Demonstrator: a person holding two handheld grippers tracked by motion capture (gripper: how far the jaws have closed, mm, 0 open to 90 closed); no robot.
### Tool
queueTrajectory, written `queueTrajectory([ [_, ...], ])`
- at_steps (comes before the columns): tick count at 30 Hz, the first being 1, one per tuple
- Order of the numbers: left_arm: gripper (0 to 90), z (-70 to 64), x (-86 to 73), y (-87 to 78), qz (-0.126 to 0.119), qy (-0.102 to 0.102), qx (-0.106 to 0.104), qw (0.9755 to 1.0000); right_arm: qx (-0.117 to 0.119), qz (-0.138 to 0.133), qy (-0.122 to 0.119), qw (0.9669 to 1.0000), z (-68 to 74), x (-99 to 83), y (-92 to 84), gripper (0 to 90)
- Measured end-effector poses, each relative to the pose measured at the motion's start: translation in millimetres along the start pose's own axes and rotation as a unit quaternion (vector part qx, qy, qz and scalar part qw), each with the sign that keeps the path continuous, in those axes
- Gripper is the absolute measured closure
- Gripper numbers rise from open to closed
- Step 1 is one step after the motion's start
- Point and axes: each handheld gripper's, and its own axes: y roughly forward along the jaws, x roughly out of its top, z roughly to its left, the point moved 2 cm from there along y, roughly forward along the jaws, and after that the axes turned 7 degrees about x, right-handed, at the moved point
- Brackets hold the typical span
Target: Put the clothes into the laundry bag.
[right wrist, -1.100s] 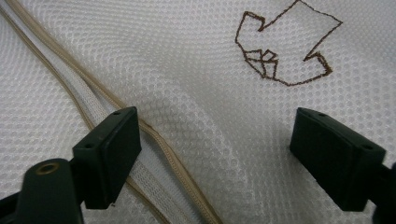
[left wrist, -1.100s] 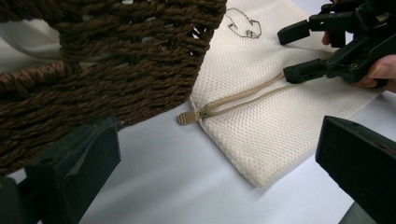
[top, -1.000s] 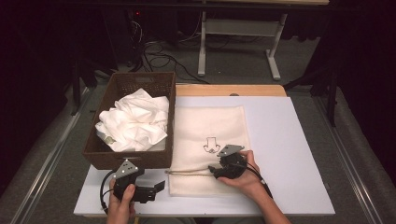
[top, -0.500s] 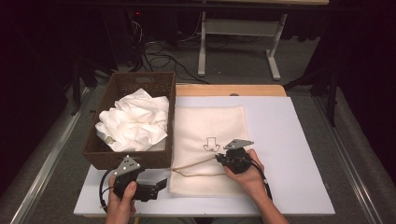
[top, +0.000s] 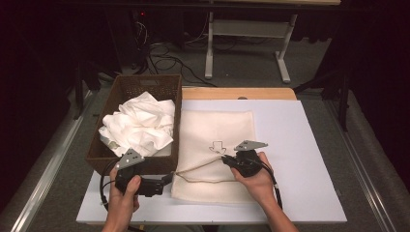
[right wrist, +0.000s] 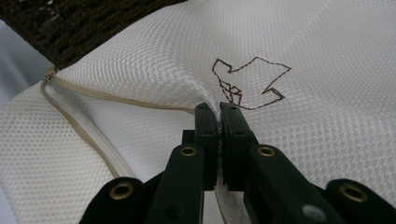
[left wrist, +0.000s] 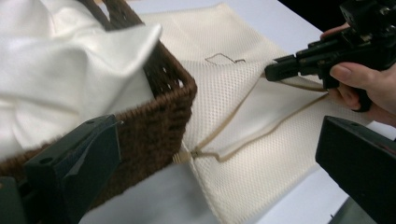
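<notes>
The cream mesh laundry bag (top: 215, 154) lay flat on the white table (top: 309, 145), touching the brown woven basket (top: 145, 89) of crumpled white cloths (top: 140, 125). The right gripper (right wrist: 217, 108) had just been closing and was clamped on the bag's upper mesh layer beside the beige zipper (left wrist: 243, 135), tenting the opening. The left gripper (left wrist: 215, 154) stood with its jaws wide apart, holding nothing. The bag looked light, limp and easily snagged; the firmer zipper edge seemed the best hold.

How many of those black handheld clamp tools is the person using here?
2. The left gripper is held beside the brown basket, jaws open. The right gripper is over the mesh bag, pinching its upper layer by the zipper opening.
</notes>
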Motion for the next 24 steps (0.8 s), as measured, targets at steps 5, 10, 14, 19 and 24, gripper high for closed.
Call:
queueTrajectory([
  [5,0.6,8.5,11.9,10.2,0.003,0.011,0.014,0.9998,0.002,-0.009,0.006,0.9999,-0.3,3.0,-2.4,87.9],
  [10,0.6,17.9,22.4,17.8,0.003,0.011,0.028,0.9995,-0.001,-0.024,0.007,0.9997,1.8,6.9,-9.1,87.8],
  [14,0.6,28.2,29.9,24.2,0.002,0.028,0.042,0.9987,0.001,-0.034,0.009,0.9994,2.6,8.7,-13.9,87.8],
  [19,0.6,44.1,39.0,32.7,0.005,0.018,0.062,0.9979,0.004,-0.031,0.007,0.9995,2.9,7.8,-13.4,87.8],
  [24,0.6,62.7,50.3,38.6,0.007,0.004,0.081,0.9967,0.005,-0.033,0.005,0.9994,2.4,7.8,-14.4,87.8],
])
